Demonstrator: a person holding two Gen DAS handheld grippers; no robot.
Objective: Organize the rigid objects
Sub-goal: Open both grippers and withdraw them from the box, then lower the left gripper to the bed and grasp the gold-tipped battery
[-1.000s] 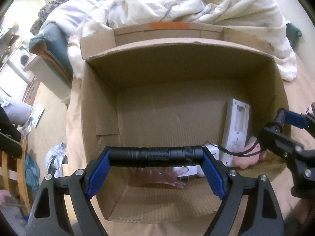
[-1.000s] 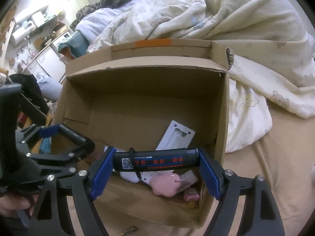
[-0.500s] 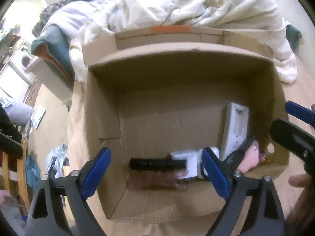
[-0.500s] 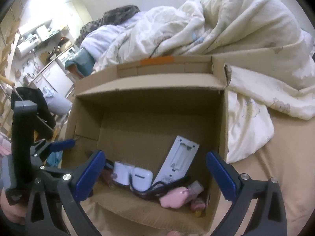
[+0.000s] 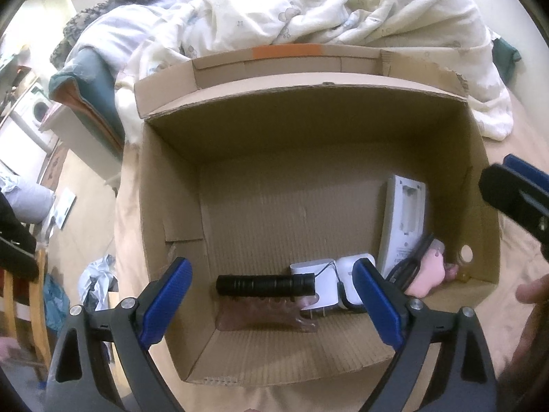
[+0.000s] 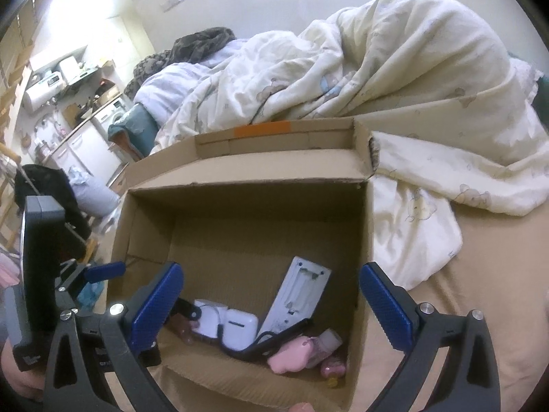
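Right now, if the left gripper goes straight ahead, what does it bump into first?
Probably the black flashlight lying on the cardboard box floor, right between the left gripper fingers; depth is hard to judge.

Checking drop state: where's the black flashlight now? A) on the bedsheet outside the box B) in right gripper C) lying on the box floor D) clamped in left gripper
C: the flashlight lies on the floor of the box beside a white charger; the left gripper and the right gripper are both open and empty.

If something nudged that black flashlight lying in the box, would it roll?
The black flashlight is a smooth cylinder lying on its side, so it probably rolls. The white charger touching one end might check it. It looks rigid.
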